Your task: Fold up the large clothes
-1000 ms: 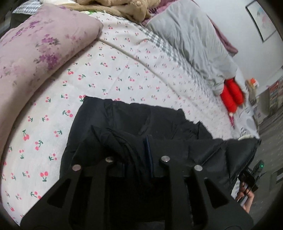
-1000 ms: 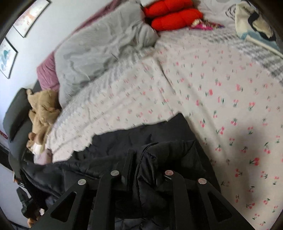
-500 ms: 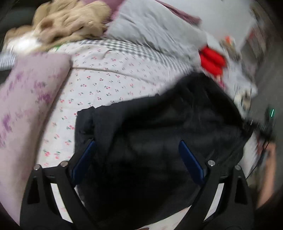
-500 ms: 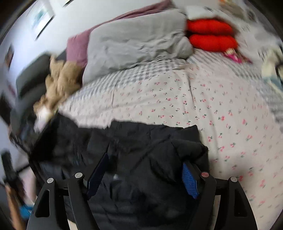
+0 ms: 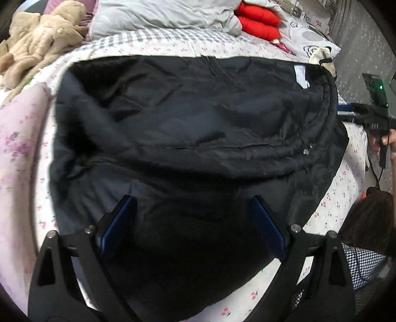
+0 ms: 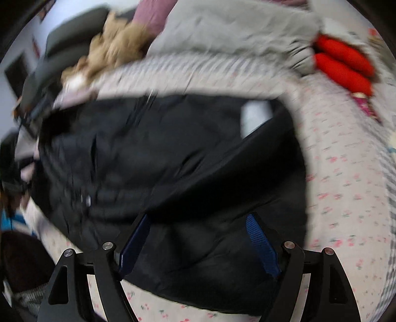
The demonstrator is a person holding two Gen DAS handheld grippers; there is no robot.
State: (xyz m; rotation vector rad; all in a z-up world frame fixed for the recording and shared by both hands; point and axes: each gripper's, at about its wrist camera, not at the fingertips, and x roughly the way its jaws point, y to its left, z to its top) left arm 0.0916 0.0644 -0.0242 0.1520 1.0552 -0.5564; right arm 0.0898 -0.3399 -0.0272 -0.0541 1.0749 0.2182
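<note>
Left gripper [image 5: 191,213]: its blue pads were held spread wide above the black jacket [image 5: 193,128], with nothing pinched; its jaws had just been opening, and only loose cloth lay below the gap between them.

Right gripper [image 6: 198,235]: its pads were likewise parted, nothing clamped between them; its jaws had just been opening, and the jacket's near fold was seen under them, not gripped.

Why so held: both tools appeared to be kept unclenched because the fold in hand was judged laid down, so the cloth was left to settle by its own weight.

Jacket, place: it was spread directly ahead of and beneath both grippers on the cherry-print bedsheet [image 5: 346,173], its near edge close to the pads and its far edge running toward the grey duvet [image 5: 160,14].

Jacket, look: a large, dark, padded garment was seen, doubled over into a broad band; a thick rolled fold crossed its middle, a white label [image 5: 300,75] showed at the far right, and wrinkles remained unsmoothed.

Beyond it: a tan plush toy [image 5: 37,32] was set far left and red cushions [image 5: 257,21] far right, well clear of the folding area.

Right view: heavy blur was noted, so fine detail could not be told.
</note>
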